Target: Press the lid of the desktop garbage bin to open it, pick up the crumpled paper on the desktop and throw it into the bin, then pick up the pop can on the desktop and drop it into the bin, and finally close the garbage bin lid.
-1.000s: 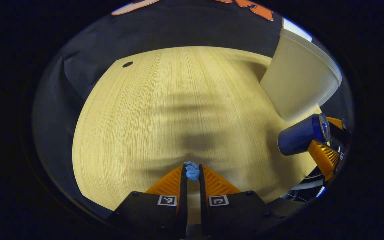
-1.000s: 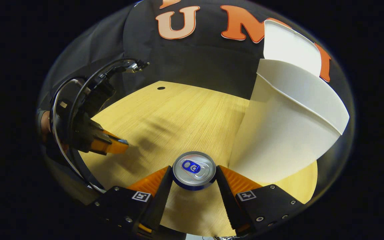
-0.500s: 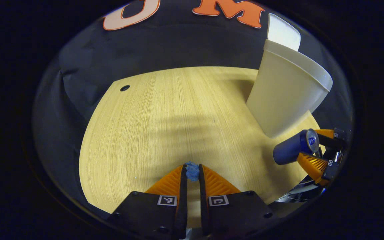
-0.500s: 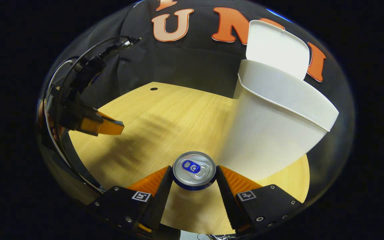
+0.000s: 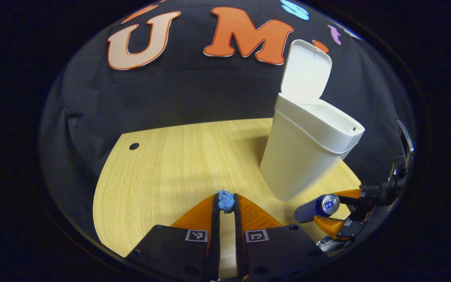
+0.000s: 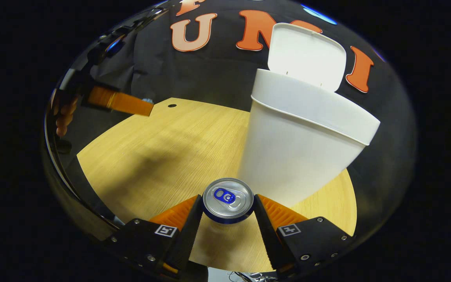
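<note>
A white bin [image 5: 305,152] stands on the wooden table with its lid [image 5: 305,70] raised upright. My left gripper [image 5: 226,205] is shut on a small blue crumpled paper [image 5: 226,200], held above the table to the left of the bin. In the right gripper view the bin [image 6: 300,145] rises close ahead with its lid [image 6: 307,55] up. My right gripper [image 6: 228,203] is shut on a blue pop can [image 6: 228,199], whose silver top faces the camera. In the left gripper view that can [image 5: 317,206] hangs low at the right, in front of the bin.
The round wooden table [image 5: 178,156] has a small dark hole [image 5: 134,146] near its far left edge. Black cloth hangs behind it. In the right gripper view the other gripper [image 6: 119,102] and a hand [image 6: 63,117] are high at the left.
Both grippers have risen with their loads. The bin's open top and raised lid have come into fuller view, and the left gripper has climbed higher in the right gripper view.
</note>
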